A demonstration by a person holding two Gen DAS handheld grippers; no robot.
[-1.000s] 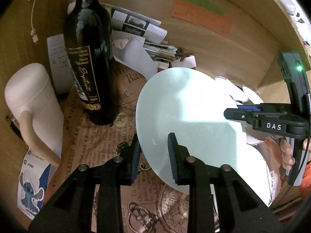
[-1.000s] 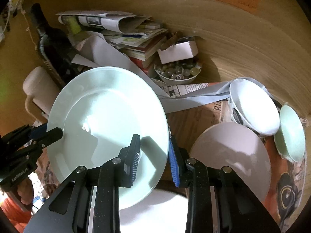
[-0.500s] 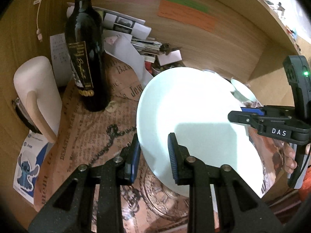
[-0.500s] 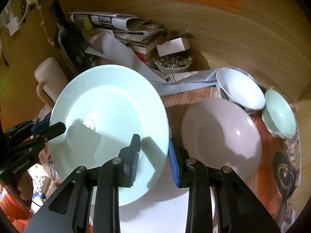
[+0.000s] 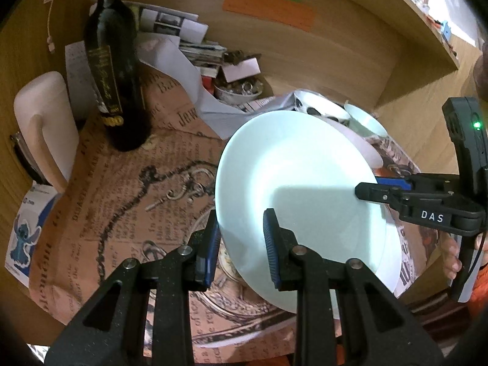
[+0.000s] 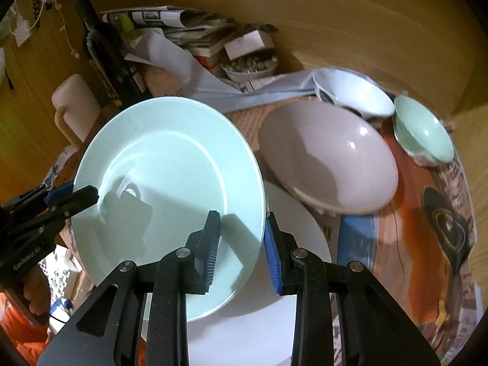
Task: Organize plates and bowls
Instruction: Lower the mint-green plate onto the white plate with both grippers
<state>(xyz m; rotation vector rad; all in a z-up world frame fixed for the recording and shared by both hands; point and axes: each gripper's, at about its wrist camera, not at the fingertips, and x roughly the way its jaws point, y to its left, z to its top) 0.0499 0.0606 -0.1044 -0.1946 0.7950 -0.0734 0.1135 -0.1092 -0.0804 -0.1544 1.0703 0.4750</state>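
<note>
A pale green plate [image 5: 302, 189] is held above the table by both grippers, one on each side of its rim. My left gripper [image 5: 241, 241] is shut on its left edge; it shows in the right wrist view [image 6: 73, 195]. My right gripper [image 6: 242, 238] is shut on its right edge [image 6: 170, 189]; it shows in the left wrist view [image 5: 372, 187]. A white plate [image 6: 292, 274] lies on the table under it. Behind stand a wide pinkish bowl [image 6: 329, 155], a white bowl [image 6: 353, 94] and a small green bowl [image 6: 424, 131].
A dark wine bottle [image 5: 113, 73] and a cream jug [image 5: 45, 125] stand at the left. A stack of papers [image 5: 189, 45] and a small bowl of trinkets [image 5: 241, 90] sit at the back against the wooden wall. Printed newspaper [image 5: 137, 207] covers the table.
Both grippers have carried the green plate back toward me and lower, from above the pinkish bowl to over the white plate. The grip has not changed.
</note>
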